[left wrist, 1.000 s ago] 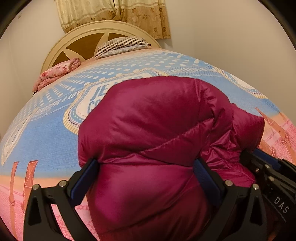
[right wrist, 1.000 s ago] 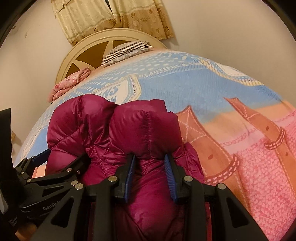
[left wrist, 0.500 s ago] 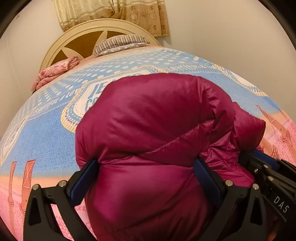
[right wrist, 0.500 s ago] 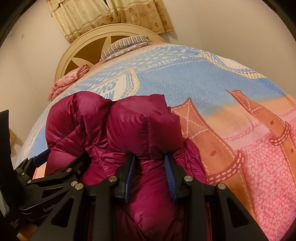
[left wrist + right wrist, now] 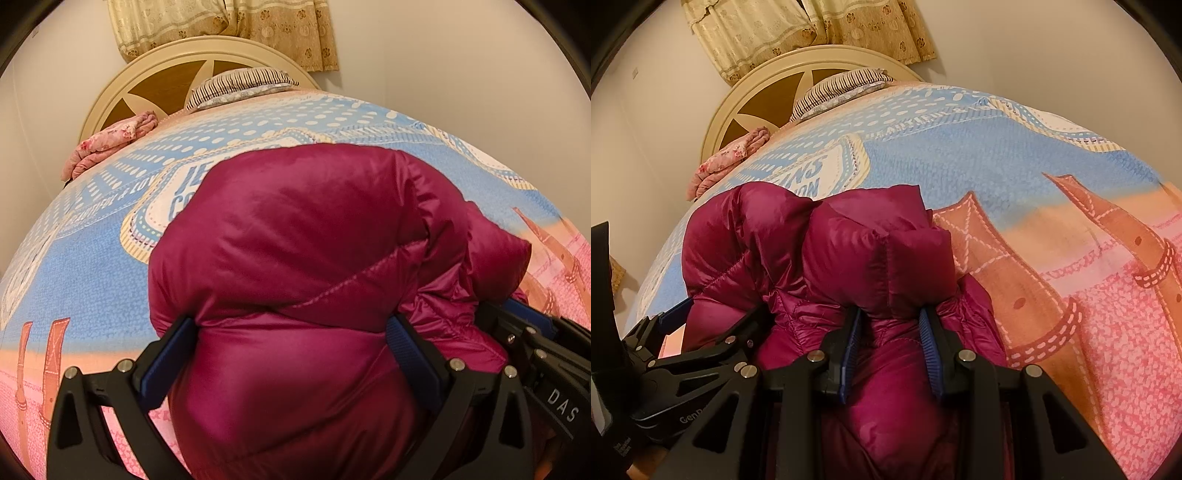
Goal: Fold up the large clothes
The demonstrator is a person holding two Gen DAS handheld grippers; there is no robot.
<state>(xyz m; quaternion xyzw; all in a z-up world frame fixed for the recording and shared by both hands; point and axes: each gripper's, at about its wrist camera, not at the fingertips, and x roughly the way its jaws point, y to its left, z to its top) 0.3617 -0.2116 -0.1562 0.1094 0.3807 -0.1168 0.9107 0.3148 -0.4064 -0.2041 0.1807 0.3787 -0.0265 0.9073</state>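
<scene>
My left tool [image 5: 291,354] clamps a thick bunch of the jacket [image 5: 314,236]; my right tool [image 5: 892,347] pinches a narrower fold, above the bed [image 5: 1015,155].

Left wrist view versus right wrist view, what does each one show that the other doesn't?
Only the left wrist view shows the left gripper spread wide around a broad, smooth bulge of the magenta down jacket.

Only the right wrist view shows the right gripper pinching a narrow stitched fold, plus much more of the bedspread's pink and brown strap print.

Both show the jacket, headboard, striped pillow, and pink folded cloth.
</scene>
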